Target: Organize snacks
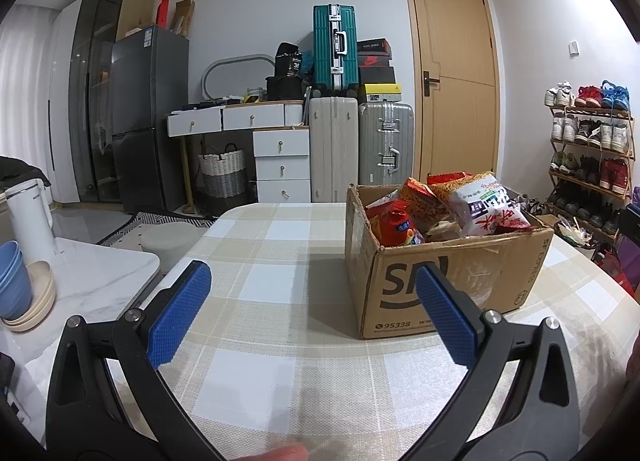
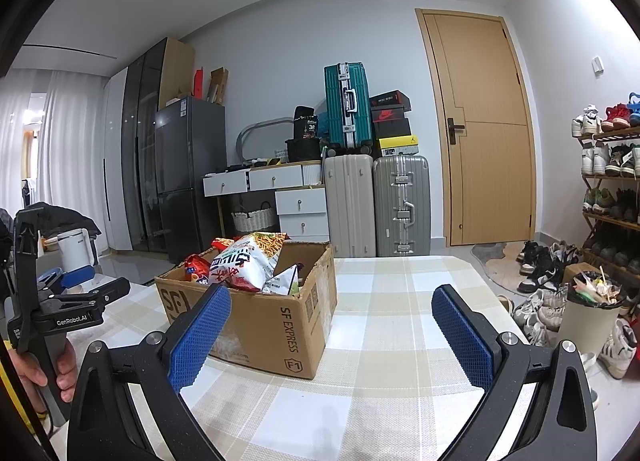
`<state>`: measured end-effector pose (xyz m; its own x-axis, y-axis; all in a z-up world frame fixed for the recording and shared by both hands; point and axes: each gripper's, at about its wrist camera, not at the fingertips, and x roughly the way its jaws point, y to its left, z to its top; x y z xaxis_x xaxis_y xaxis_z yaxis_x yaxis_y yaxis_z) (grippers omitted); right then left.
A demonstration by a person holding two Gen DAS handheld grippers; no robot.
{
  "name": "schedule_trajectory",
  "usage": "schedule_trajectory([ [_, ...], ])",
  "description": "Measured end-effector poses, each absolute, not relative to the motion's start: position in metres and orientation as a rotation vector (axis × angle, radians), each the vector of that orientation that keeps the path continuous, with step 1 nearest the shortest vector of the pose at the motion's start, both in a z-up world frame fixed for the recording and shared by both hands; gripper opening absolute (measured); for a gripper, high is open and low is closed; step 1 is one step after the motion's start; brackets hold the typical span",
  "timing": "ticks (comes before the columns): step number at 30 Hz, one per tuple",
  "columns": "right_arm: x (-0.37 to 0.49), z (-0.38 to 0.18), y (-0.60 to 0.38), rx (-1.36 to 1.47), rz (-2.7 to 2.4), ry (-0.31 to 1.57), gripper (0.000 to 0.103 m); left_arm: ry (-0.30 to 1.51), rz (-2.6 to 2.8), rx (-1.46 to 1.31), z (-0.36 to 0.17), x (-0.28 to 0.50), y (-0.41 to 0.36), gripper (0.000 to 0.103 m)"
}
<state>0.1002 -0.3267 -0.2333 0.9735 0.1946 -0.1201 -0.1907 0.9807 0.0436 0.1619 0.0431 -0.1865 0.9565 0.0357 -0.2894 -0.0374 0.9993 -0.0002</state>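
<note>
Two handheld grippers hover above a table covered in a beige and white checked cloth [image 1: 280, 289]. The left gripper [image 1: 312, 285] has its blue ribbed fingers [image 1: 180, 313] spread wide with nothing between them. The right gripper [image 2: 332, 309] is likewise spread wide and holds nothing; its blue pads [image 2: 464, 335] frame bare cloth.

A brown cardboard box [image 1: 448, 281] printed with an SF Express logo stands on the table, its top flaps open. In the left wrist view it sits ahead and to the right, its front corner just behind the right-hand finger. In the right wrist view the same box [image 2: 260, 317] sits ahead and to the left, partly behind the left-hand finger. Snack bags fill it and poke above the rim: a white bag with red lettering [image 1: 488, 209], an orange bag [image 1: 420, 197] and a red bag [image 1: 394, 223].

Bare cloth stretches in front of the box and to both sides of it. The far table edge runs just behind the box. Beside the left table edge stands a lower white marble surface [image 1: 92, 281] carrying blue bowls [image 1: 14, 281] and a white kettle [image 1: 30, 217]. Past the right edge, on the floor, stand a full bin [image 2: 592, 313] and scattered shoes [image 2: 536, 265]. Suitcases [image 1: 360, 145] and a wooden door [image 1: 456, 77] line the back wall
</note>
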Motion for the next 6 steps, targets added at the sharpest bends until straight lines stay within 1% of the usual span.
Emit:
schedule_trajectory([
  [6, 0.1009, -0.2333, -0.3287, 0.034, 0.191, 0.125, 0.102, 0.289, 0.009, -0.012, -0.1805, 0.1572, 0.0453, 0.102],
])
